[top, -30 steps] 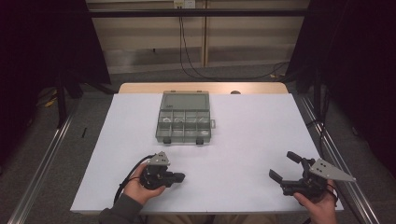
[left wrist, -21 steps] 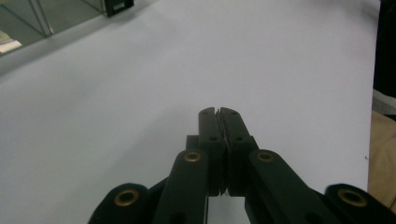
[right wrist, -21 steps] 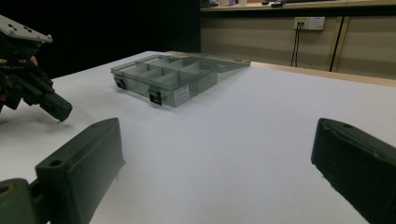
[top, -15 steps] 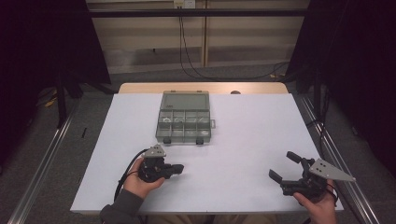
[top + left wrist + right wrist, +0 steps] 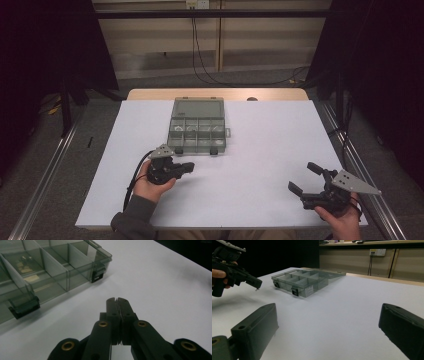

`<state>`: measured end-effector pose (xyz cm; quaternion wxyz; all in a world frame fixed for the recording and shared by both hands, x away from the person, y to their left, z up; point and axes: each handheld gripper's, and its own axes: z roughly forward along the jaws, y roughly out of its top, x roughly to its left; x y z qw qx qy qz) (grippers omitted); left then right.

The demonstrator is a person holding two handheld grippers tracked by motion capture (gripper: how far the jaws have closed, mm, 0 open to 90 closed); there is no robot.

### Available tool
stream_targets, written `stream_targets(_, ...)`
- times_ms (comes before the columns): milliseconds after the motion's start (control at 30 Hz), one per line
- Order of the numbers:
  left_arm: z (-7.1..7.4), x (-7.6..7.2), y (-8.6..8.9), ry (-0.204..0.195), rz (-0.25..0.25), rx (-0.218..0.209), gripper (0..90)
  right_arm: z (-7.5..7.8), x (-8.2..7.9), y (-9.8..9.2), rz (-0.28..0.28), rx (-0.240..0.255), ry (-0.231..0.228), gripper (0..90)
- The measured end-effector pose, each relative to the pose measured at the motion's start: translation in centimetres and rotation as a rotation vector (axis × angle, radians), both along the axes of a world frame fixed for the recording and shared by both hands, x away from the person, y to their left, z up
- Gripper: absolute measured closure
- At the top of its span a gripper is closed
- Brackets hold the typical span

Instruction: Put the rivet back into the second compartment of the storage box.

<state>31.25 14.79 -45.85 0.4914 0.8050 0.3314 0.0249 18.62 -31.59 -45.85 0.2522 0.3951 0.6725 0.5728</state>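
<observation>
Nearest you, your right gripper point(image 5: 306, 179) sits close to the front right corner of the white table point(image 5: 260, 150), its jaws spread wide with nothing between them. In the right gripper view the bare tabletop runs out between those jaws, and nothing stands between them and the box.

Your left gripper point(image 5: 189, 166) is held toward the front left of the table, its cable point(image 5: 134, 179) looping down by your sleeve point(image 5: 131, 225). Its jaws are clenched together on nothing; the left gripper view shows the two tips point(image 5: 117, 303) pressed flat against each other just above the white surface.

The compartment box point(image 5: 197, 132) lies beyond that gripper, just past and slightly to the right of its tips, near but not touching. It rests flat in the middle of the table toward the far edge, well apart from your right gripper. It is a translucent grey plastic case, its lid open and lying flat behind it, split by dividers into small cells. Two dark latches point(image 5: 23, 307) sit on its near wall, facing you. Some small pale pieces show in a few cells, too blurred to identify.

Beyond the far edge, cords point(image 5: 200, 55) hang down a pale wall.
</observation>
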Motion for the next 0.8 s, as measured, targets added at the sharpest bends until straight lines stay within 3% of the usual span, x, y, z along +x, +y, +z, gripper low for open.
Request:
stream_targets(633, 1.8, 3.5, -1.0, -0.061, 0.103, -0.010, 88.8, 0.0, 0.0, -0.1, 0.001, 0.001, -0.004, 1.8)
stream_targets(667, 2.0, 3.8, -1.1, -0.067, 0.106, 0.009, 88.8, 0.0, 0.0, 0.0, 0.000, 0.004, -0.003, 1.9)
stream_targets(800, 2.4, 4.6, -1.4, -0.079, 0.125, 0.011, 88.8, 0.0, 0.0, -0.1, -0.002, 0.006, -0.002, 1.9)
